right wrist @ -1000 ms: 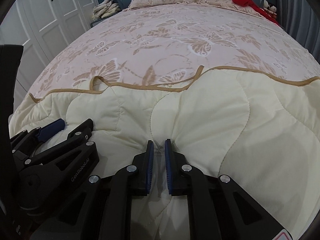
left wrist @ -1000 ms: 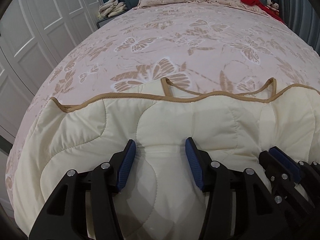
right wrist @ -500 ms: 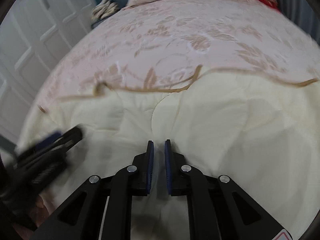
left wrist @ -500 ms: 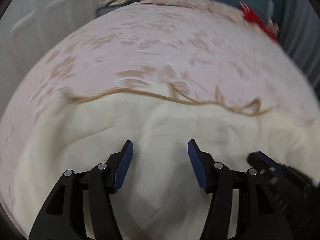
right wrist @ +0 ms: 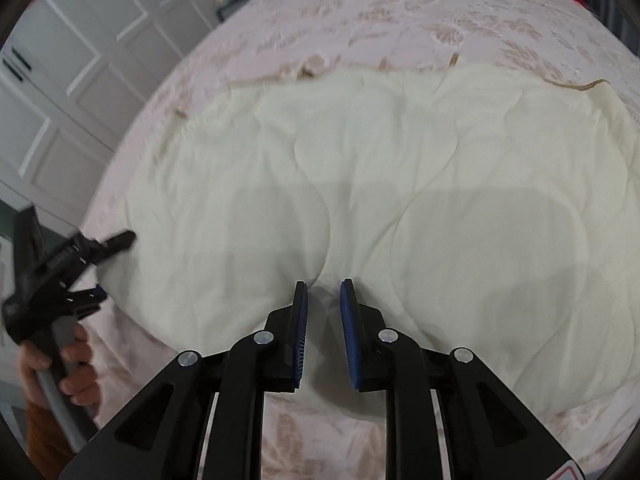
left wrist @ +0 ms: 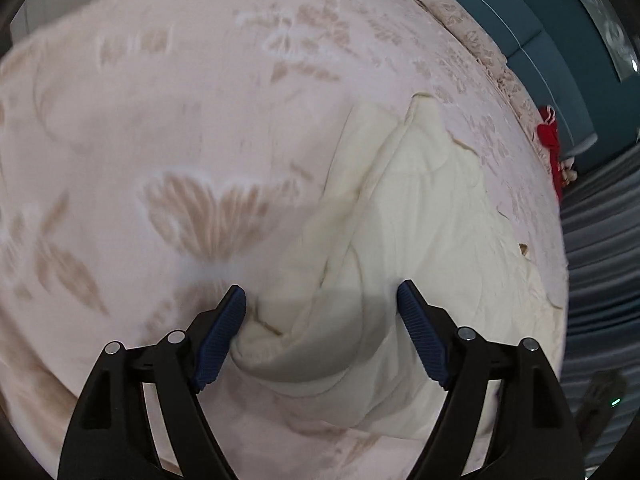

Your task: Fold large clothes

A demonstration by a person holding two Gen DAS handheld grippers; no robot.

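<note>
A cream quilted garment [right wrist: 380, 168] with tan trim lies spread on the pink butterfly bedspread [right wrist: 400, 12]. In the left wrist view my left gripper [left wrist: 322, 312] is open, its jaws standing either side of the garment's [left wrist: 400, 240] bunched left end. That gripper also shows in the right wrist view [right wrist: 104, 268], at the garment's left edge. My right gripper [right wrist: 324, 304] sits at the near edge of the garment with its jaws a narrow gap apart; a pucker of cloth lies just ahead of the fingertips, and I cannot tell whether cloth is pinched.
White wardrobe doors [right wrist: 68, 64] stand left of the bed. A teal headboard [left wrist: 532, 36], patterned pillows [left wrist: 472, 36] and a red item [left wrist: 550, 140] are at the far end. Grey curtains [left wrist: 600, 264] hang on the right.
My left gripper has swung out to the garment's left end and now looks along it. The right gripper's jaws have parted slightly and the view has risen over the cloth.
</note>
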